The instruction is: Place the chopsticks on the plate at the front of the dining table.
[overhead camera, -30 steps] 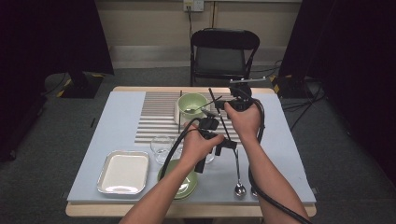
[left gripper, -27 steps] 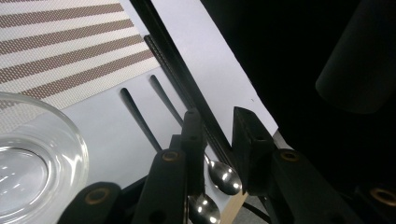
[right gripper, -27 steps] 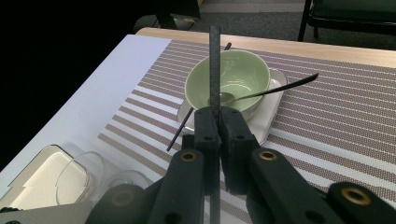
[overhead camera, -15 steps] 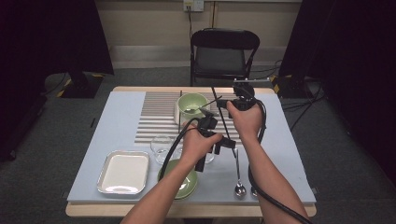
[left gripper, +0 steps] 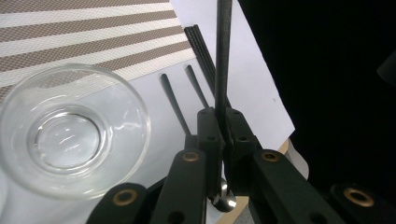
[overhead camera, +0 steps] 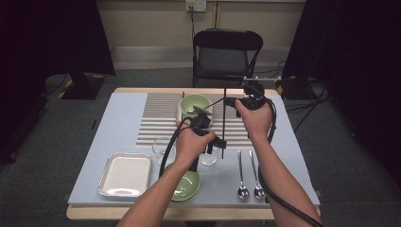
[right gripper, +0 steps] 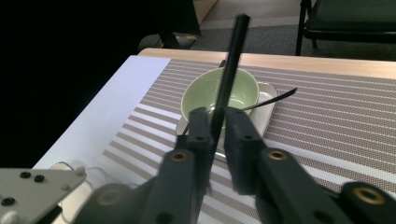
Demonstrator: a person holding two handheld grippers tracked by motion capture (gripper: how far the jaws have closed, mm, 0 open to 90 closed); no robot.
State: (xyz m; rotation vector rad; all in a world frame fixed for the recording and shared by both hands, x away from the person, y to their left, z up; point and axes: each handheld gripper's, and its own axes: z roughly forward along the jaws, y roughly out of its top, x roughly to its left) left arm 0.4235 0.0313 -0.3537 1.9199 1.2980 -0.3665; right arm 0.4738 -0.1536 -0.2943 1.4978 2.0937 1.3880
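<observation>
A black chopstick (overhead camera: 223,120) is held upright above the table (overhead camera: 118,123), between the bowl (overhead camera: 195,105) and the spoons (overhead camera: 249,172). The left gripper (left gripper: 223,128) is clamped on its lower part and the right gripper (right gripper: 215,123) on its upper part; a hand-over or regrasp is judged to be in progress. Next, one grip would have to be released while the stick is kept steady by the other. A utensil is seen resting in the bowl, which sits on a small tray. The glass (left gripper: 70,133) is empty, as is the metal tray (overhead camera: 125,173).
</observation>
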